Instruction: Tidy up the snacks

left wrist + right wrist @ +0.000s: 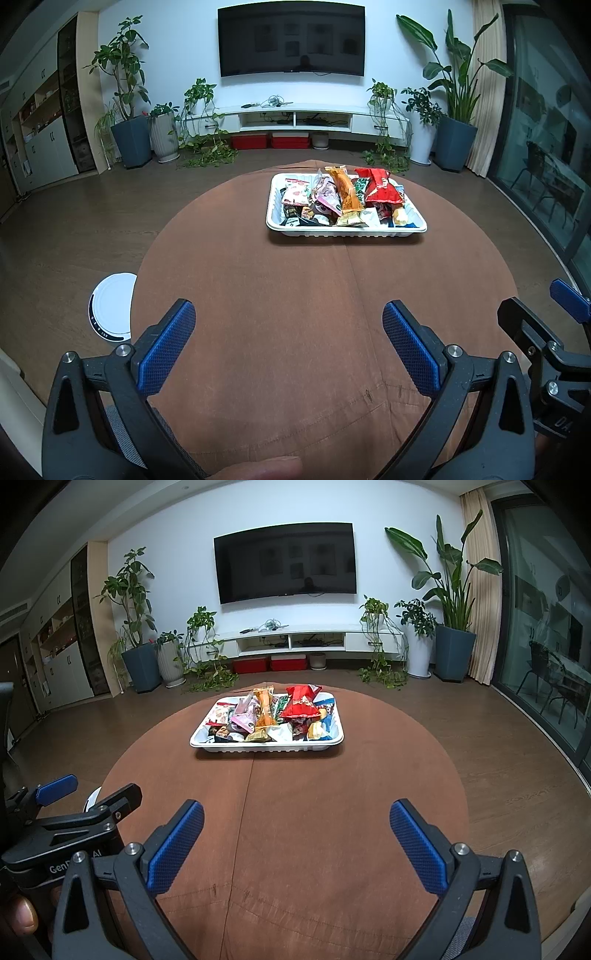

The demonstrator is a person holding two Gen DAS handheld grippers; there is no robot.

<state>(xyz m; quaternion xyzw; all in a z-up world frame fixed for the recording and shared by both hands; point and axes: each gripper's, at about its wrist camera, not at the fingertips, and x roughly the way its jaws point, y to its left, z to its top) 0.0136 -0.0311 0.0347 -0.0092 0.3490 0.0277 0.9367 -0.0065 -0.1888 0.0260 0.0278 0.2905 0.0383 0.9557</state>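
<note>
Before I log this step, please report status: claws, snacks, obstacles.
Left claw open, empty. Right claw open, empty. Snacks piled in white tray. Nothing between.

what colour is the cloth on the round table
Brown, a rusty shade, on the tablecloth; clearest in the left wrist view.

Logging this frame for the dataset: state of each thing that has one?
Left gripper: open, empty, over the cloth.
Right gripper: open, empty, beside the left one.
Tray: flat on the cloth, heaped with snacks.
Red bag: lying on top of the pile.
Orange pack: lying on the pile, left of the red bag.
TV: off, dark screen.
Cloth: spread over the round table, creased.
</note>
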